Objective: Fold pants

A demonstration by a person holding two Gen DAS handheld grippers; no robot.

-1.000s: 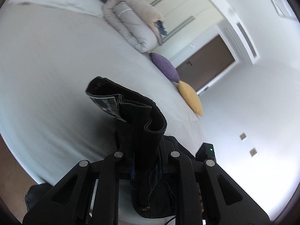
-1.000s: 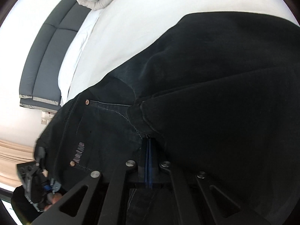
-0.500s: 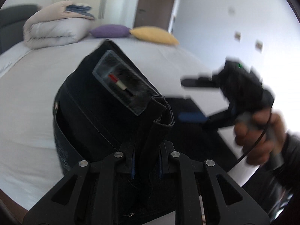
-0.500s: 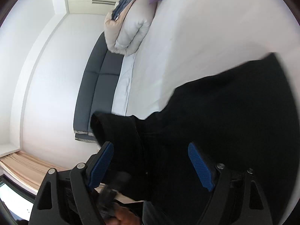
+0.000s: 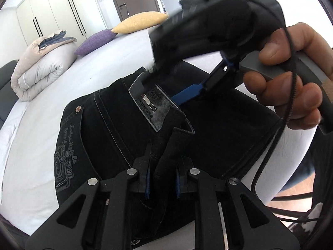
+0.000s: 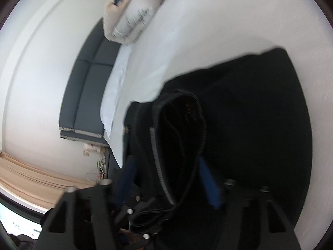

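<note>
Both grippers (image 5: 161, 184) (image 6: 166, 179) around pants (image 5: 218, 137) (waistband)

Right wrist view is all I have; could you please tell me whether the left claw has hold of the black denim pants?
Observer: Yes, the left claw is shut on an upright fold of the black denim pants.
Operator: Where does my right claw sit?
Observer: The right claw straddles the waist edge at the grey leather patch; its jaws have just been closing with fabric between them, whether pressing I cannot tell.
Operator: Which face is up?
Observer: The back; an embroidered rear pocket shows above the white bed.
</note>
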